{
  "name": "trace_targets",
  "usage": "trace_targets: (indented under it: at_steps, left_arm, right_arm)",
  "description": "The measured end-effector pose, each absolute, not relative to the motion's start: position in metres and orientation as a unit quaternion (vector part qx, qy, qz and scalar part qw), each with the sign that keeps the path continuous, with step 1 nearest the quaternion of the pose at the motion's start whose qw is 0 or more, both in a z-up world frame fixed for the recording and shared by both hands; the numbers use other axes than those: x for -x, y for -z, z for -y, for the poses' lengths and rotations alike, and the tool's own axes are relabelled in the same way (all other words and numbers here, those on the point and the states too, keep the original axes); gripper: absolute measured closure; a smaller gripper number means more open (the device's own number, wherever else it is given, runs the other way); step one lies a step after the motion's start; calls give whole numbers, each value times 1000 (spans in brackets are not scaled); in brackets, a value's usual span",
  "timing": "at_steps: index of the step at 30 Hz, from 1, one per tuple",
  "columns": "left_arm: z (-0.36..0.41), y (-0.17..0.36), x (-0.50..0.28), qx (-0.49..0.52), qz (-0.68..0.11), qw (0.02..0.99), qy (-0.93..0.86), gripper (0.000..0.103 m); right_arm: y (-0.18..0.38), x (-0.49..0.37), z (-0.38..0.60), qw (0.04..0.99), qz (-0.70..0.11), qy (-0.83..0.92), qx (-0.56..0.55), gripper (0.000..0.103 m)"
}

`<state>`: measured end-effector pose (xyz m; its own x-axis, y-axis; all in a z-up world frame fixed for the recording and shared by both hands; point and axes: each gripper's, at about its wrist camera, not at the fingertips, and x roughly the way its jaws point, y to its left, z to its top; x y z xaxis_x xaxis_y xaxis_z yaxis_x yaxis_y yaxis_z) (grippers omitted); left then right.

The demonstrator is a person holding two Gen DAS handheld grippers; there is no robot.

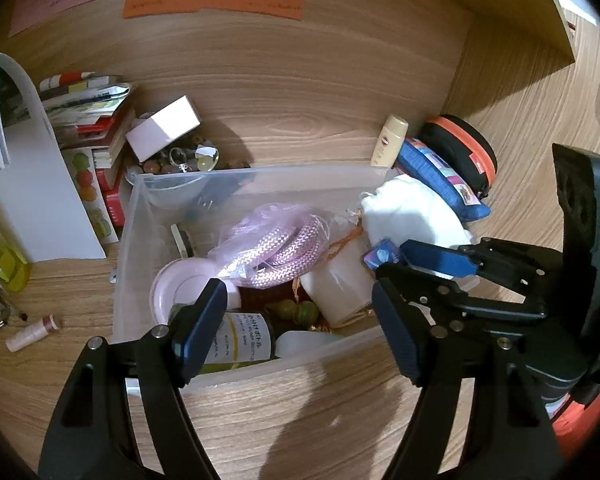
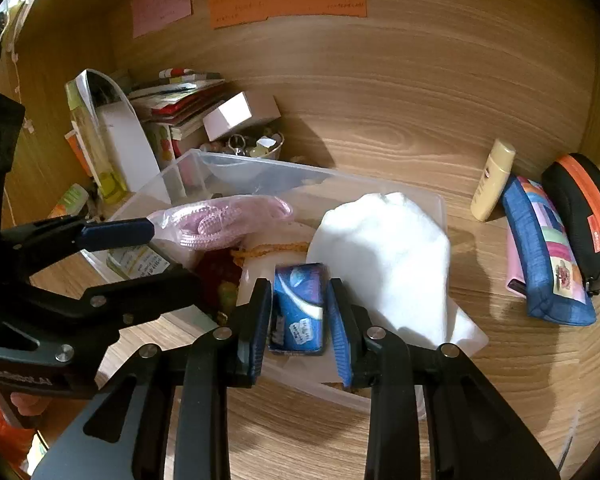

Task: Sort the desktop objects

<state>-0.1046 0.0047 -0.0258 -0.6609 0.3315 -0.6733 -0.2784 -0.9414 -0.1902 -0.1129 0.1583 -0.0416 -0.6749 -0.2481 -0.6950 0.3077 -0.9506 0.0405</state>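
So the right tongs (image 2: 300,312) are pinching a small blue packet (image 2: 299,308), pads pressed on both of its long sides, and it's hanging right over the near edge of the clear plastic bin (image 2: 236,164). The left tongs (image 1: 300,332) are spread with nothing between them, hovering over the bin's near left corner.

My guess is the step in hand is dropping the packet into the bin. To do it well I'd carry it a bit further past the near wall before letting go, because right now it sits about over the rim and could tip out onto the table (image 2: 380,80). The bin is already stuffed: a white cloth bag (image 2: 384,248) slumps over the right side of it, a bagged pink rope (image 2: 224,216) lies toward the far left of it, and a white jar (image 1: 340,280) is down in the middle. I'd aim for the gap just left of the white bag and go low, so it settles instead of bouncing. The left tongs should stay clear, or steady the bin if it slides.

The packet itself is glossy blue film with a white swoosh and small print, soft-sided, looks like pocket tissues, though I can't read the label.
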Motion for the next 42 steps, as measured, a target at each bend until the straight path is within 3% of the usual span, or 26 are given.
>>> trace_targets:
  at_steps: [13, 17, 26, 42]
  left_arm:
    - [5, 10, 89, 355, 38, 166, -919, 28]
    - [3, 7, 81, 350, 23, 161, -923, 28]
    - [0, 9, 68, 343, 0, 117, -932, 25]
    - [-6, 5, 31, 301, -20, 59, -952, 25]
  right_arm:
    - [28, 91, -161, 160, -36, 916, -366, 73]
    - [22, 75, -168, 150, -33, 924, -350, 61]
    - [11, 46, -185, 135, -20, 939, -317, 44]
    - [8, 12, -176, 145, -38, 947, -285, 29]
